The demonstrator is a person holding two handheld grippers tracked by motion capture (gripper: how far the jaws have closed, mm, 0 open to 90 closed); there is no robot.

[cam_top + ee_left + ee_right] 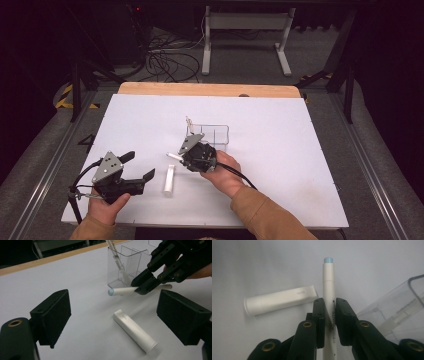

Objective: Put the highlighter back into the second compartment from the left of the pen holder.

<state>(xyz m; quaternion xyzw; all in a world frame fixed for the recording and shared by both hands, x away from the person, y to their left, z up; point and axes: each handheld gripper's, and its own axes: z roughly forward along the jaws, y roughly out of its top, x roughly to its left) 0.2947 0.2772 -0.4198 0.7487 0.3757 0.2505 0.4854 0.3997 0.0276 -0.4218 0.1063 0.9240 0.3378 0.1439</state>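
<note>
Nearest to me, the left hand-held gripper (pixel 141 168) is resting low over the white surface (pixel 280 165) at its near left, its jaws standing wide apart with nothing between them. Just beyond its open jaws a short white cap (pixel 135 330) is lying flat on the surface, its long axis running roughly from near to far. A little farther in, the right hand-held gripper (pixel 329 315) is holding a white pen (pixel 329 290) pinched across its barrel, jaws drawn narrow on it; the pen is hanging clear of the surface, lying about level, with its pale blue tip (pixel 110 292) pointing left toward the cap side. So the pen's long axis is running crosswise, while the clear plastic holder (pixel 218 134) is standing just behind the right hand-held gripper, close to its far side, with one thin pen (pixel 118 262) already leaning inside it. To my eye the coming move depends on that relation: the pen looks as if it needs tipping upright before it can go down into a compartment, and the right hand is plainly the nearer one. The cap is lying between the two hands, nearer the left. Around the holder the surface is giving plenty of room on every side, and the edges are well off.
</note>
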